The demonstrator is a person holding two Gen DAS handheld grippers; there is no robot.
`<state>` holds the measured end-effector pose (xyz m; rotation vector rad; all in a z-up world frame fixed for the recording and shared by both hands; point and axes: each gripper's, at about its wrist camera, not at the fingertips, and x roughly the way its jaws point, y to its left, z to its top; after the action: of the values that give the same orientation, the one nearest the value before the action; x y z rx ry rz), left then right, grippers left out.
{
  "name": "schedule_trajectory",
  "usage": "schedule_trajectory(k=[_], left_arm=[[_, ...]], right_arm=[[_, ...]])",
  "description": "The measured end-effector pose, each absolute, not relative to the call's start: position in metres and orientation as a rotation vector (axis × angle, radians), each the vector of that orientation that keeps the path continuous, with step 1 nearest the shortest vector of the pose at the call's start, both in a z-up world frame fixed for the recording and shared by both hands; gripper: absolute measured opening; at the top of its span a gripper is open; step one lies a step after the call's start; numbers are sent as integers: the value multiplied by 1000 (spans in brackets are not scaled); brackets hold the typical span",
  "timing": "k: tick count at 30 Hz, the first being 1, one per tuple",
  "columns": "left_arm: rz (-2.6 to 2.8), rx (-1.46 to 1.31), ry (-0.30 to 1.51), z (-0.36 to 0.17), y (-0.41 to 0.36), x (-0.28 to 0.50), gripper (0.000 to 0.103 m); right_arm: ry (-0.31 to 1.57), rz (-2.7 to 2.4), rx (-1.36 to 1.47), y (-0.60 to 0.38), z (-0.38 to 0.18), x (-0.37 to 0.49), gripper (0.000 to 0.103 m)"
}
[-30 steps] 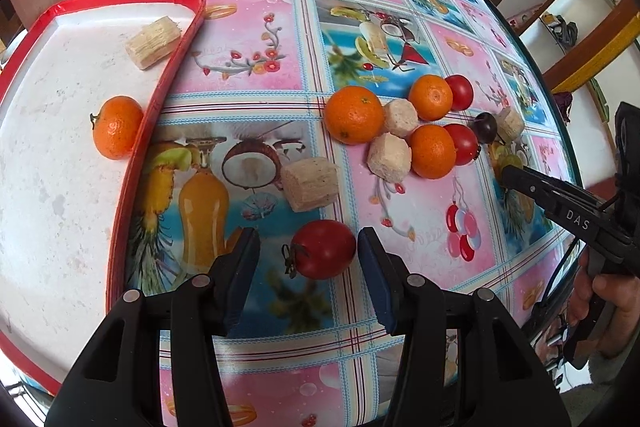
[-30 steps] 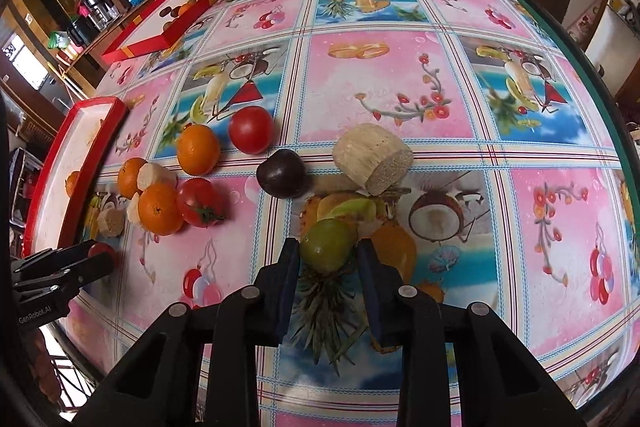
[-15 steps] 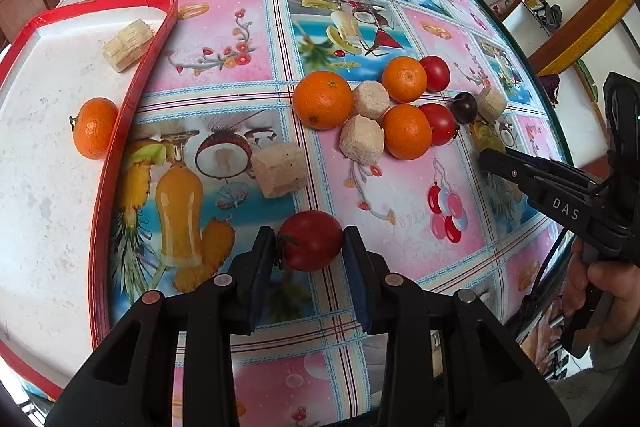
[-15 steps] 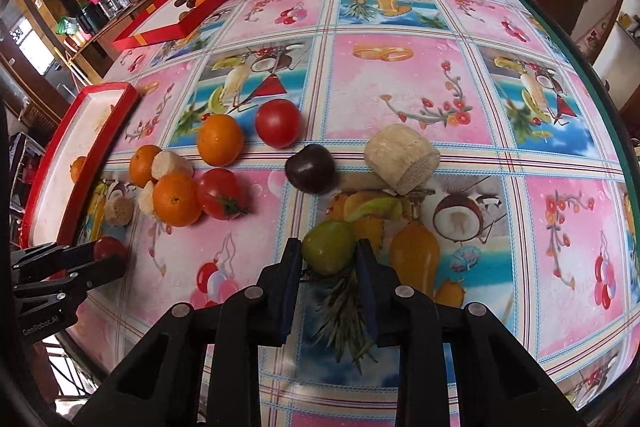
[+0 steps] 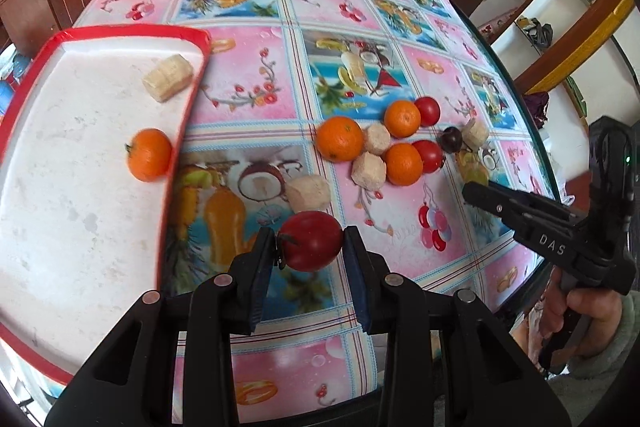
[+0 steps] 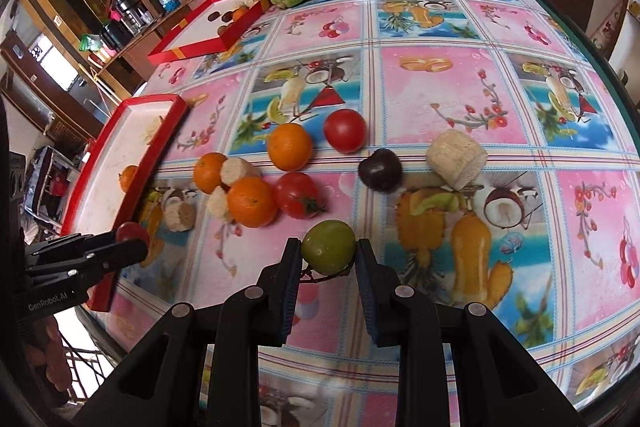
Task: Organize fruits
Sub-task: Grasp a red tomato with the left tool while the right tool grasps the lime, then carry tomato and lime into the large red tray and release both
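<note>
Both grippers have closed and lifted: left gripper [image 5: 310,247] clamps a red tomato [image 5: 310,241], right gripper [image 6: 328,253] a green fruit [image 6: 328,247].
Bare cloth lies between the near red tray [image 5: 182,131] and the fruit cluster [image 5: 384,151]; tray's left edge is cut off.

Both grippers are black plastic with silver pivot screws and dark blue finger pads [image 5: 260,281]. At right, one reads "DAS"; a pale grey-green sleeve [image 5: 612,355] shows lower right

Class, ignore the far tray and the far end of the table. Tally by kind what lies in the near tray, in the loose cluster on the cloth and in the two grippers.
orange: 4
red tomato: 3
green fruit: 1
dark plum: 1
pale cut chunk: 5
Total: 14
</note>
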<state>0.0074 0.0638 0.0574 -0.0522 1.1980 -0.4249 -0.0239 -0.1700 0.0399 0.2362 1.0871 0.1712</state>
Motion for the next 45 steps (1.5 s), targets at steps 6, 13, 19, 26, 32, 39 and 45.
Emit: schedule_trajectory(k=[6, 13, 19, 26, 32, 39, 45], left_arm=[[-373, -87, 1169, 68, 96, 14, 32], [-293, -126, 1164, 66, 140, 14, 32], [-247, -160, 1173, 59, 169, 15, 32], [-220, -183, 1172, 56, 190, 13, 32], [-217, -180, 1179, 48, 197, 18, 32], [-254, -166, 1196, 41, 191, 25, 32], [-283, -144, 1212, 37, 189, 28, 32]], right_arm=[[1081, 203, 236, -150, 47, -26, 28], [1057, 276, 168, -113, 61, -21, 28], [1049, 352, 126, -76, 71, -9, 28], [1038, 444, 109, -32, 87, 14, 28], [1035, 512, 97, 9, 95, 49, 27], [1141, 548, 99, 54, 69, 92, 27], [1235, 532, 177, 66, 38, 117, 27]])
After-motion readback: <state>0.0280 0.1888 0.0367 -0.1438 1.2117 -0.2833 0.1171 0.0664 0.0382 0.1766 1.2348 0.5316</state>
